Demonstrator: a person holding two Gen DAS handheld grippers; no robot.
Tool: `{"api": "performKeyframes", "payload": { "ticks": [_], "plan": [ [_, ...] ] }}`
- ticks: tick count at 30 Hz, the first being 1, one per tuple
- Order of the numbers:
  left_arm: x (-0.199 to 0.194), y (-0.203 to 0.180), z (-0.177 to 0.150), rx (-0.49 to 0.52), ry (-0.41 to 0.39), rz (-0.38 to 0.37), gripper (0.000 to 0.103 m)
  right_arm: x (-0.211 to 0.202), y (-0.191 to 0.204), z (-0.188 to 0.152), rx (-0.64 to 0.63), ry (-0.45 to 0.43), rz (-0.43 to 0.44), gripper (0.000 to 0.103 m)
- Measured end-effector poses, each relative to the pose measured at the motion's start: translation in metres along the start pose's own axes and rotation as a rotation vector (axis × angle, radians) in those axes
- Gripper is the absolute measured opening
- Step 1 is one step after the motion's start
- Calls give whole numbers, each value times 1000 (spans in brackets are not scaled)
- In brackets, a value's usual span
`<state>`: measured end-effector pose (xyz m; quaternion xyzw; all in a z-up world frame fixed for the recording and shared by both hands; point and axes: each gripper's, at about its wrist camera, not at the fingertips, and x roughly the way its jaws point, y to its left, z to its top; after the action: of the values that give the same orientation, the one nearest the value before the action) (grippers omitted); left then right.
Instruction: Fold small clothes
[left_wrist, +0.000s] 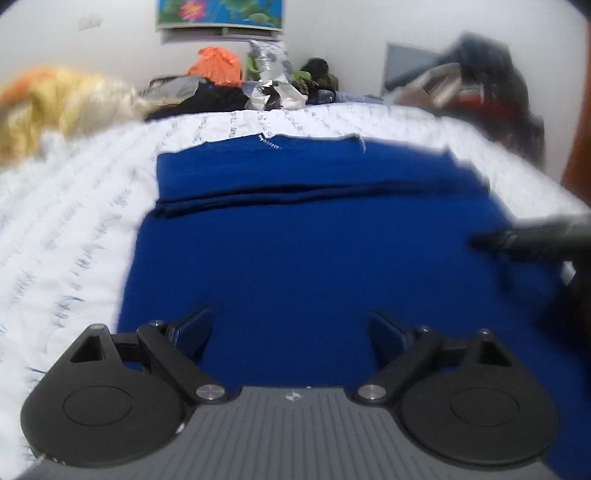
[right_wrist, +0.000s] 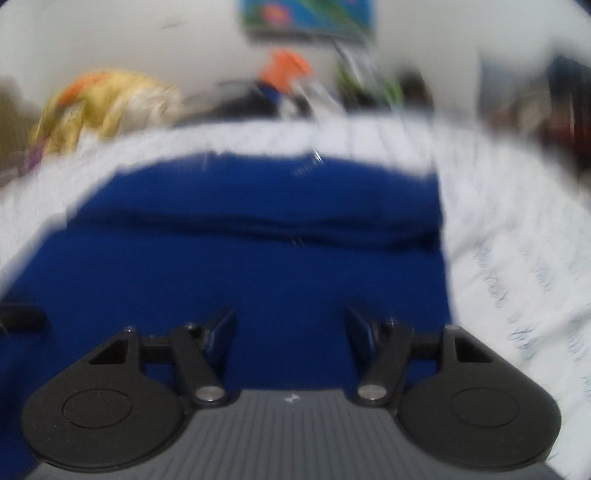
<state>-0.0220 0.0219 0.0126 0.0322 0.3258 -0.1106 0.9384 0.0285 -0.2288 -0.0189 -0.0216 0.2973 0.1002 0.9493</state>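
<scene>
Both the left gripper (left_wrist: 290, 326) and right gripper (right_wrist: 290, 325) hover with jaws apart and empty, the blue garment (left_wrist: 314, 258) folded flat ahead.

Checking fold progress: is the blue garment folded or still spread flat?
Folded at least once: the blue garment shows a doubled layered edge running across its width on the bed sheet.

Home bedroom: bed (left_wrist: 92, 206) under white printed sheet; clothes pile (left_wrist: 221, 81) at its far edge, flower picture (left_wrist: 221, 13) on wall above.
</scene>
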Motion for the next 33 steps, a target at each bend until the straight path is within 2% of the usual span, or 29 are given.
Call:
{"api": "performKeyframes", "payload": {
  "ticks": [1,3,8,13,18,20,28,33],
  "plan": [
    [-3,4,-2,-29,-4,-11,102,-6,-10,-6,13,-4,-1,67],
    [-1,13,-2,-82,-7,-12,103,-14,-24,-14,46,-6,-13,67],
    [5,13,4,-63,3,23,103,-18,-18,-16,31,-6,-44,72],
    [-3,26,3,-121,-18,-16,103,-10,-13,-8,32,-4,-58,75],
    [0,13,4,-59,8,40,103,-8,-13,-6,43,2,-92,83],
    [2,9,4,-41,14,57,103,-8,-14,-5,45,3,-93,83],
    [-3,21,1,-109,-16,18,103,-10,-18,-6,58,-1,-73,84],
    [1,15,3,-75,0,42,103,-9,-14,-5,38,6,-87,88]
  ]
}}
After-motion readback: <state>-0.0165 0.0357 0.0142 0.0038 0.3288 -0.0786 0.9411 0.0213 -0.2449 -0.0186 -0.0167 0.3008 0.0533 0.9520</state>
